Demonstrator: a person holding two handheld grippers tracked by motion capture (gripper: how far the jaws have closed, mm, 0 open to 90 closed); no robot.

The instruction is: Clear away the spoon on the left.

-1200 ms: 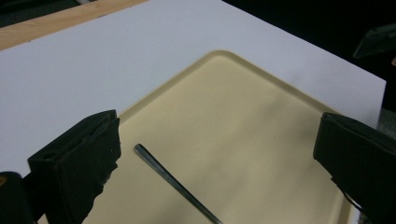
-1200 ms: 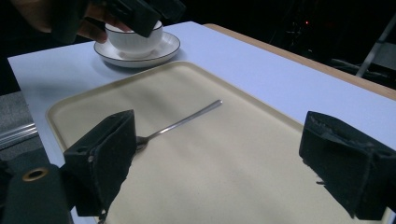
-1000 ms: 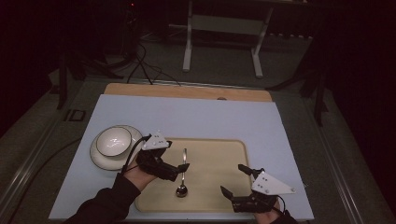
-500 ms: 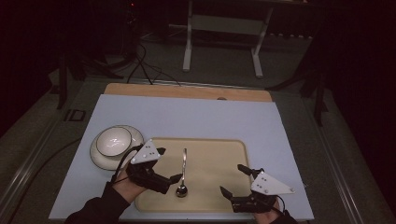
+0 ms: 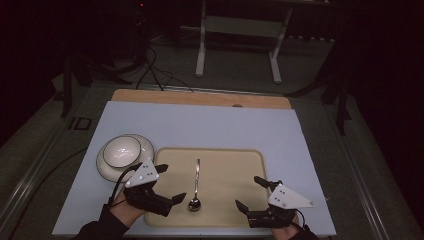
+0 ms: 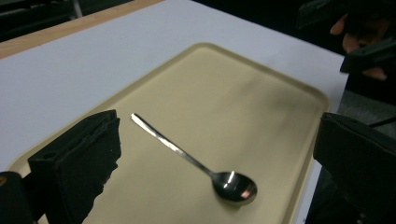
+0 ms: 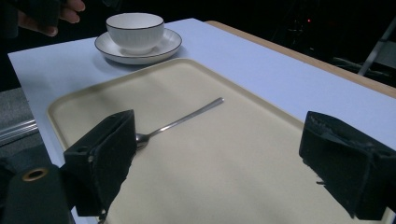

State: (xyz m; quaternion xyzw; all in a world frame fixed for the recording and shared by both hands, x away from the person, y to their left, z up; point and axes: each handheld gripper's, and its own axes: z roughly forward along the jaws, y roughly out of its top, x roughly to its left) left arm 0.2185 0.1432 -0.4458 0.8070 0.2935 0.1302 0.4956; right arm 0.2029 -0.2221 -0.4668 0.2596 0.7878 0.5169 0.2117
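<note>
A metal spoon (image 5: 196,182) lies alone on the beige tray (image 5: 235,160), its bowl toward the front edge. My left gripper (image 5: 171,182) is open at the tray's front left corner, just left of the spoon's bowl and not touching it. In the left gripper view the spoon (image 6: 187,158) lies between the wide-apart jaws of my left gripper (image 6: 219,126). My right gripper (image 5: 248,191) is open over the tray's front right part with nothing in it. In the right gripper view my right gripper (image 7: 219,123) faces the spoon (image 7: 182,120).
A white cup (image 5: 121,151) stands on a saucer (image 5: 107,167) left of the tray, also seen as the cup (image 7: 135,30) in the right gripper view. The tray rests on a pale blue mat (image 5: 200,125) over a wooden tabletop (image 5: 200,97). The floor around is dark.
My left gripper has drawn back from over the spoon toward the front left corner of the tray. The spoon and the right gripper have stayed put.
</note>
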